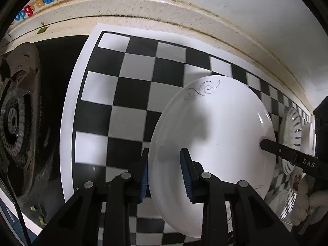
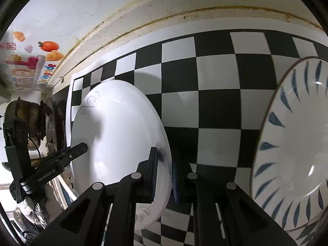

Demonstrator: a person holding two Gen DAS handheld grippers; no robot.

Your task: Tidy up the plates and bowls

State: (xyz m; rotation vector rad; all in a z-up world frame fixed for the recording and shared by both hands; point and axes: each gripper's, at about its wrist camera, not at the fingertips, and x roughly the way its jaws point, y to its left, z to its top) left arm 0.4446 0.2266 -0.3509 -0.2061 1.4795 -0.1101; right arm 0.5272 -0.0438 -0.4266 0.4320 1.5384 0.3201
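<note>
The left tongs (image 1: 166, 174) straddle the near rim of the white plate (image 1: 215, 135), one blue pad under it and one over its face; the pads look closed on the rim, though the gap on the upper side is hard to judge. The right tongs (image 2: 165, 176) clamp the opposite rim, pads pressed on both faces. The plate hangs between the two, clear of the checkered mat (image 1: 127, 94) on the table, near the mat's middle. It is round, so it has no long axis; its face tilts steeply, the scroll-patterned edge pointing away toward the wall. It looks glazed, stiff, slippery and breakable, likely of moderate weight, so the rim is the only sensible hold, gripped deep. A blue-leaf bowl (image 2: 293, 147) stands just to the right.
</note>
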